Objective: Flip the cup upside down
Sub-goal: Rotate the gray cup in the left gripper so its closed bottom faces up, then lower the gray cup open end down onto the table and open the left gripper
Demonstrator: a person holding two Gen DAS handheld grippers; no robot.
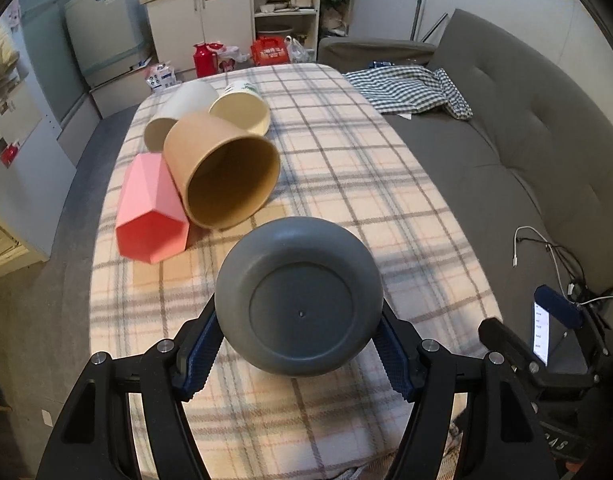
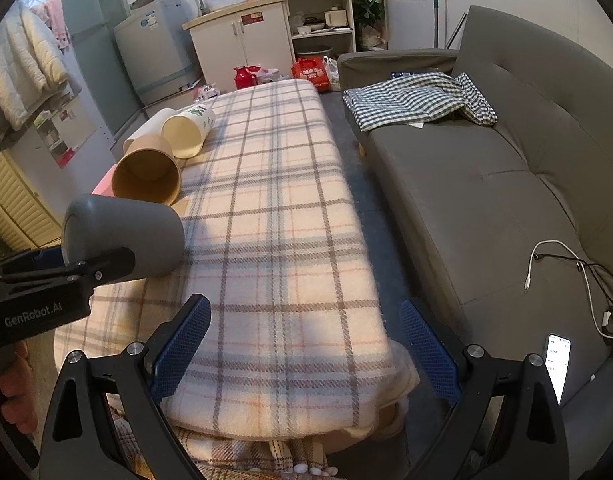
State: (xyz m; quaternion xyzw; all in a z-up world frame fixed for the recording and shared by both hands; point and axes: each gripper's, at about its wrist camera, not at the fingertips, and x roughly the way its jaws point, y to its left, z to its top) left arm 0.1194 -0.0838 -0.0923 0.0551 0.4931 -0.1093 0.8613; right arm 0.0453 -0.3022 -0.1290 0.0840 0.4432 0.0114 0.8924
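Observation:
My left gripper (image 1: pixel 300 336) is shut on a dark grey cup (image 1: pixel 300 296), its blue pads pressing both sides. The cup's flat base faces the left wrist camera and its mouth points away, above the plaid-covered table (image 1: pixel 346 184). In the right wrist view the grey cup (image 2: pixel 122 236) lies sideways in the left gripper at the left edge, over the table (image 2: pixel 274 208). My right gripper (image 2: pixel 304 344) is open and empty over the table's near end.
Several cups lie on their sides at the far left of the table: a brown paper cup (image 1: pixel 226 172), a pink faceted cup (image 1: pixel 152 216), a white cup (image 1: pixel 178 112) and a cream printed cup (image 1: pixel 242 110). A grey sofa (image 2: pixel 506 168) with checked cloth (image 2: pixel 418 100) stands at the right.

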